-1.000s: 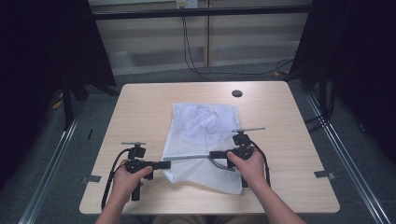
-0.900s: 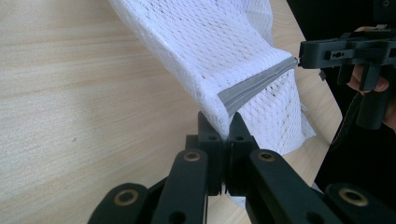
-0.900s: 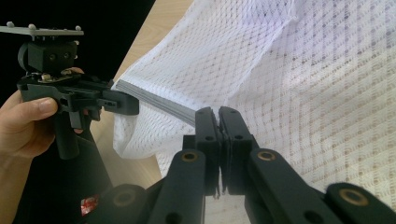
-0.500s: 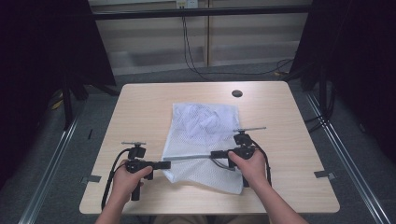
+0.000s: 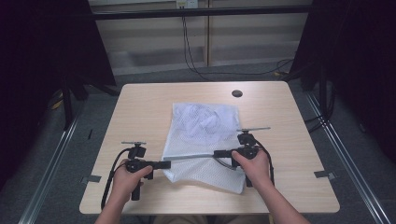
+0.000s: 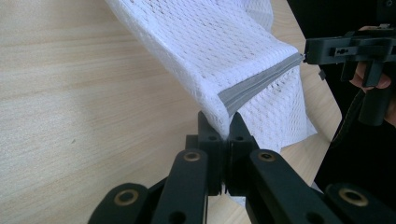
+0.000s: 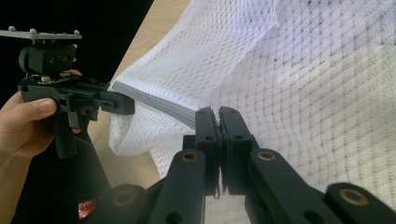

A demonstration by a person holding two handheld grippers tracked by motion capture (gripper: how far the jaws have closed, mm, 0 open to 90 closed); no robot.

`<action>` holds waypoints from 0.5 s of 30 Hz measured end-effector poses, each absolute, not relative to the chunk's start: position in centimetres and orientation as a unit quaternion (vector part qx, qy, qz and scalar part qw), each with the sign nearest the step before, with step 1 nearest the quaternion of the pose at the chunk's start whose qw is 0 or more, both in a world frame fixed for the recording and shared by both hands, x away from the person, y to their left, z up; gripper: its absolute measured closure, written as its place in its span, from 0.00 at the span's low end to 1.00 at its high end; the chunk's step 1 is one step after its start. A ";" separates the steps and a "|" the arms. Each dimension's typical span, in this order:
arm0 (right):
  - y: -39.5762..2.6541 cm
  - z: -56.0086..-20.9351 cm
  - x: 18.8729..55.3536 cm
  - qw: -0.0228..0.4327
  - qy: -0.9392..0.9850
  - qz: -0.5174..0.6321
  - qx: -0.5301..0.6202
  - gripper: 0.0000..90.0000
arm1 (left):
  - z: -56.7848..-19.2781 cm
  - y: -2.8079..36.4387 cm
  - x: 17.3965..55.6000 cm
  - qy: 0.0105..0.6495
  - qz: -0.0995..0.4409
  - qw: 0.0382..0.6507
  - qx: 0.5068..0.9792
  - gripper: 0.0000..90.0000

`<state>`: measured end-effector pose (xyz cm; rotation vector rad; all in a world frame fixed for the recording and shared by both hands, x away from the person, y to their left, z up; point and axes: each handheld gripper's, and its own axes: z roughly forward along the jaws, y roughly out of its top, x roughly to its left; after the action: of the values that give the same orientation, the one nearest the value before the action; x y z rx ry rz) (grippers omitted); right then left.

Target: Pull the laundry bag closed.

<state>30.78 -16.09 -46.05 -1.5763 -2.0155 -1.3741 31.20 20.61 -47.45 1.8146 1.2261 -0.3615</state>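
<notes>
So there's a white mesh bag (image 5: 203, 135) lying on a light wooden table (image 5: 140, 107), roughly in the middle and a bit toward the person's side, with something pale bunched up inside its far half. Along the near part of the bag runs a grey band (image 5: 191, 157), looks like the zipper edge, and it's pulled out in a straight line between the two tongs. The left tongs (image 5: 164, 164) are clamped tight on the left end of that band; in the left gripper view you can see the grey strip and the mesh pinched right between the two black jaws (image 6: 229, 128), which are pressed together with nothing but fabric in there. The right tongs (image 5: 218, 153) are doing the same on the other end, jaws closed flat on the band where it meets the mesh (image 7: 218, 119). The two tongs point at each other across the bag, left one just off the bag's left edge, right one over the bag's right part. The stretch of mesh near the band is lifted off the table a little and hangs in a fold, while the far half of the bag lies flat. A small dark round thing (image 5: 236, 93) sits on the table beyond the bag, well apart from it.
</notes>
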 end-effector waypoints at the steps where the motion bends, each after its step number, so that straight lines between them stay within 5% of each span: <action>1: -16.1 -46.1 30.7 0.119 -0.689 -0.471 -0.538 0.98 | -47.4 20.6 31.2 0.496 -0.145 0.444 0.732 0.98; 15: -16.2 -46.2 30.8 0.124 -0.689 -0.473 -0.536 0.98 | -47.4 20.6 31.1 0.492 -0.143 0.445 0.734 0.98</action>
<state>30.78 -16.21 -46.16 -1.5624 -2.0079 -1.3786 31.08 20.64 -47.41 1.8193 1.2193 -0.3555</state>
